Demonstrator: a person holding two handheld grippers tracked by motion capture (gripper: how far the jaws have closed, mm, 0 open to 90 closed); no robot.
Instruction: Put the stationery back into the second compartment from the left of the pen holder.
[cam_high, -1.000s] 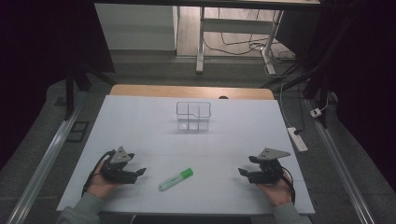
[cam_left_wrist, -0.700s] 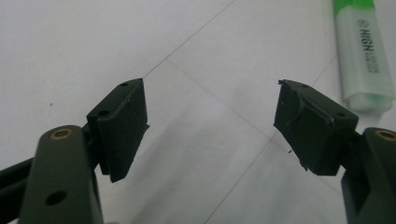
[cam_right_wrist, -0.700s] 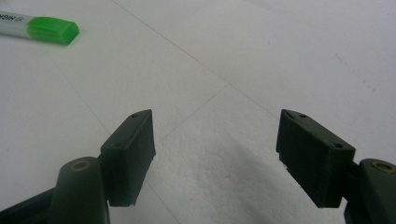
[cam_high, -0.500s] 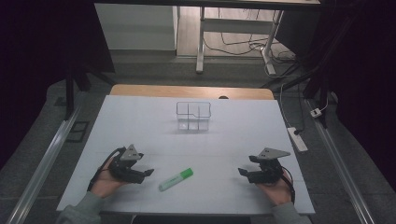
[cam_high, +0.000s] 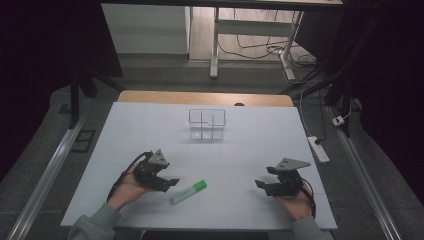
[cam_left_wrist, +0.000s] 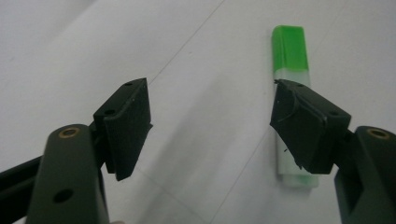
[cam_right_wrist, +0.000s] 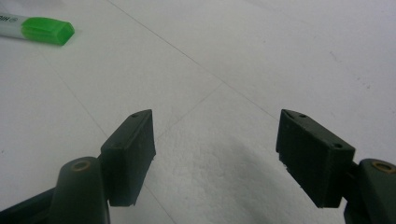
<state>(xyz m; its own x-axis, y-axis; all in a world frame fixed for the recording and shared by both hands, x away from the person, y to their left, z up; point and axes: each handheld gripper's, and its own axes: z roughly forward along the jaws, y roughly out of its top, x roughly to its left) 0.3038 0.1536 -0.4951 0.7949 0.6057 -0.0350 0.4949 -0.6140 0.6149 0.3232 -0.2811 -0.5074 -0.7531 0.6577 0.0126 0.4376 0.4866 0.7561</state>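
The left tongs (cam_high: 172, 183) sit low over the white tabletop (cam_high: 125, 125), close to the person, and their jaws stand wide apart with nothing between them. Just beside them lies a green marker (cam_high: 188, 192), flat on the tabletop, with its green cap pointing away toward the far side. In the left gripper view the marker (cam_left_wrist: 293, 93) lies partly behind the right-hand jaw, not in the gap between the two jaws, so the tongs are not lined up around it yet. The right tongs (cam_high: 261, 184) rest on the other side, well apart from the marker, and their jaws are wide and hold nothing too. In the right gripper view the marker's green cap (cam_right_wrist: 46, 30) peeks in at the far corner. Farther off, near the middle of the tabletop, stands a small clear box with compartments (cam_high: 207, 124), and it looks empty. So the job looks like it has only just begun: the marker is not picked up, and the grab, the lift and any carry are all left to do.
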